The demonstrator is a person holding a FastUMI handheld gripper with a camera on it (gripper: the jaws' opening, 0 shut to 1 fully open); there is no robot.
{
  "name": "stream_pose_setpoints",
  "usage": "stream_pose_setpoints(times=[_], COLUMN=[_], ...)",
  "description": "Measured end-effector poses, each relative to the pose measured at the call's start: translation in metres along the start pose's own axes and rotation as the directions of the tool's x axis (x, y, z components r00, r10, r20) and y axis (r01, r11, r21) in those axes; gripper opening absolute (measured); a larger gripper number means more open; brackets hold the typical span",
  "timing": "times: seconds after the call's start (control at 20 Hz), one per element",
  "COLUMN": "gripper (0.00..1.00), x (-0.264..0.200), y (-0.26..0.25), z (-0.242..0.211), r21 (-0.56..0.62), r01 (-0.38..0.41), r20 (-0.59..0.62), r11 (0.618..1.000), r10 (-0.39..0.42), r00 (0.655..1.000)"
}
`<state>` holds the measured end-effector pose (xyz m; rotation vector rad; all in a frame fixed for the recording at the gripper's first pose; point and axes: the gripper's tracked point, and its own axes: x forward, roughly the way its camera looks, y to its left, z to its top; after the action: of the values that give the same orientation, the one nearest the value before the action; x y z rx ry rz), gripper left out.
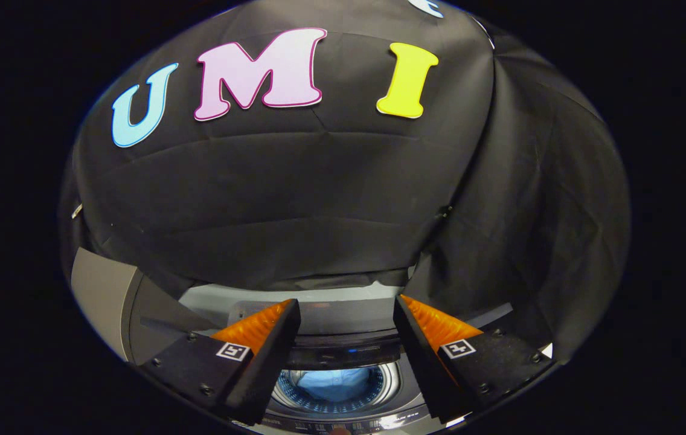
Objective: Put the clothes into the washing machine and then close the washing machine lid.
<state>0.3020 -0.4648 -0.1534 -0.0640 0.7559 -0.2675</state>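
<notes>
The tongs [346,314] hang above a top-loading washing machine [343,314], their two fingers spread wide apart with nothing between them but open air.

Below and between the fingers lies the machine's round drum [334,386], its perforated steel wall catching a bluish light. Inside the drum rests a pale blue garment [334,380], apparently a shirt, lying crumpled low in the tub; only part of it can be seen, so whether other clothes lie under it cannot be told.

Beyond the fingertips runs the machine's grey rear deck. To the left of the left finger a grey panel [104,293] stands raised at an angle; it is probably the opened lid, though its hinge is hidden behind the finger.

Judgement on handling:
- The garment is soft, light and limp. It would sag and fold under any grip, and is best pinched at a bunched fold rather than at a flat stretch of cloth.
- The lid is stiff and heavier, and likely smooth. It would be taken or pushed at its free edge, well away from the hinge, and lowered under control so that it does not drop.

Judgement on progress: with cloth already in the drum and the tongs empty, loading appears done or nearly done, and closing the lid remains.
</notes>
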Motion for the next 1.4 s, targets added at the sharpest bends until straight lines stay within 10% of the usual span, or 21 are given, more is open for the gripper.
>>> stream_pose_setpoints(times=[1.4], gripper=[0.98], x=[-0.009], y=[0.003], z=[-0.032], r21=[0.009], r01=[-0.02], r20=[-0.072], r11=[1.0], r10=[0.02], r00=[0.997])
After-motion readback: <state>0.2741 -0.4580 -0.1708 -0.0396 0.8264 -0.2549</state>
